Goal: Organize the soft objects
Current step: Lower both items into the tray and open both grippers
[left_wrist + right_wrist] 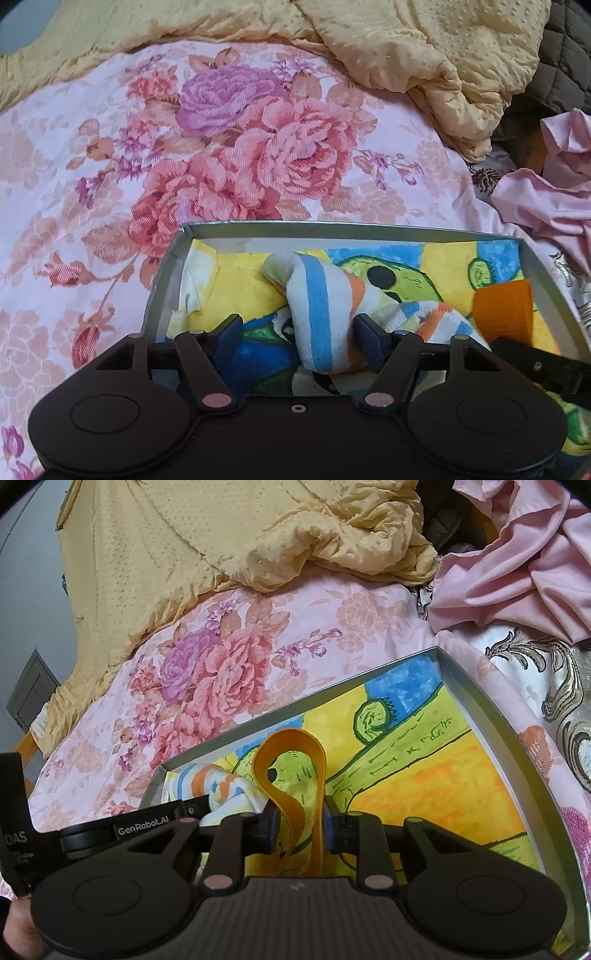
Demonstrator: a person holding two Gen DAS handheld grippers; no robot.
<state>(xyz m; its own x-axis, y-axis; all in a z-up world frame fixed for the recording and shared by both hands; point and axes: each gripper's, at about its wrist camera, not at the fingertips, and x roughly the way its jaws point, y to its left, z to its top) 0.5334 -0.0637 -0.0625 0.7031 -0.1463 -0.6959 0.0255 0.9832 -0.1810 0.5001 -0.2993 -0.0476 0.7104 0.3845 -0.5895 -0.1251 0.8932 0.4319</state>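
A shallow metal tray [369, 228] lined with a bright painted picture lies on the floral bedspread. A striped white, blue and orange soft sock [317, 310] lies in the tray between the fingers of my left gripper [299, 332]. The fingers stand wide apart and the left one does not touch it. The sock also shows in the right wrist view [218, 786]. My right gripper [297, 821] is shut on an orange elastic band [291, 760], whose loop stands up over the tray [491, 716]. The band shows at the right of the left wrist view [504, 306].
The floral bedspread [221, 147] stretches left and beyond the tray. A crumpled yellow quilt [424, 55] lies at the back. A pink cloth [517, 572] is heaped at the back right. A patterned grey-gold fabric [554, 686] lies right of the tray.
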